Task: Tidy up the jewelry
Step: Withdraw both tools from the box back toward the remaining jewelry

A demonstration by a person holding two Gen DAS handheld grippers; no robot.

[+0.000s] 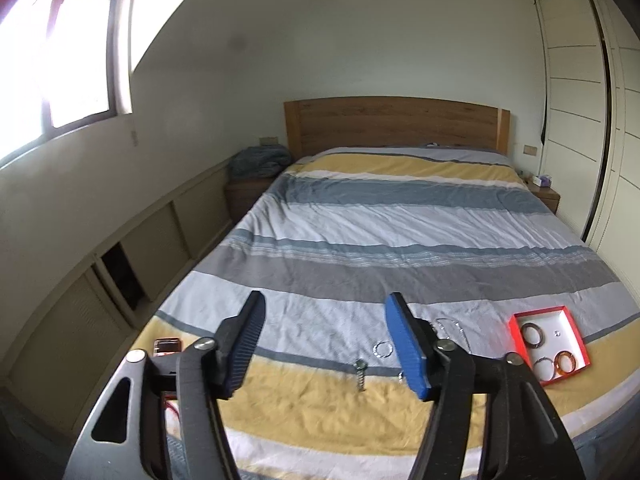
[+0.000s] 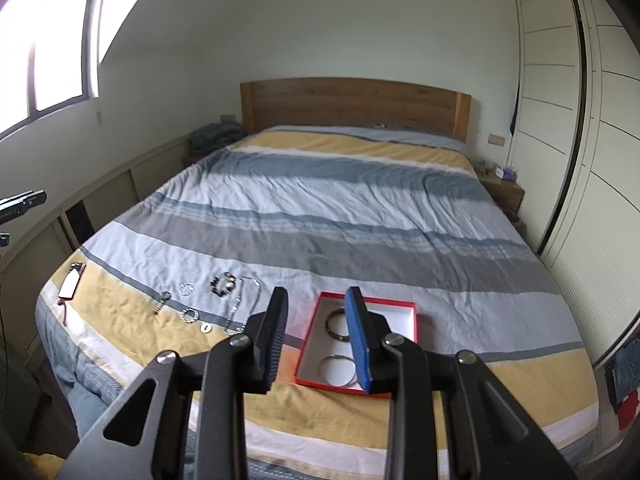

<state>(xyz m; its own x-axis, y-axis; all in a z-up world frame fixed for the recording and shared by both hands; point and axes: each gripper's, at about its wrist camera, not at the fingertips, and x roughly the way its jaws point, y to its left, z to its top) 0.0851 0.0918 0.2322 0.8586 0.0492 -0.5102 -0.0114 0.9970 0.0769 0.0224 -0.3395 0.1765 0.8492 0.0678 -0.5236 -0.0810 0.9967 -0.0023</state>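
Right wrist view: red-rimmed shallow cardboard tray [image 2: 404, 307] holds bangles; loose silver chains and rings [image 2: 224, 300] lie left on striped bedspread [image 2: 320, 220]. My right gripper [image 2: 316, 336] and left gripper [image 1: 326, 344] gape empty. Next, I judge: fetch a loose piece.

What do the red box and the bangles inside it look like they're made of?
Red box: likely cardboard, with thin matte walls and a pale lining. Dark bangle and silvery bangle: probably metal, judging by the glinting rims. Orange bangle: translucent, perhaps plastic or resin.
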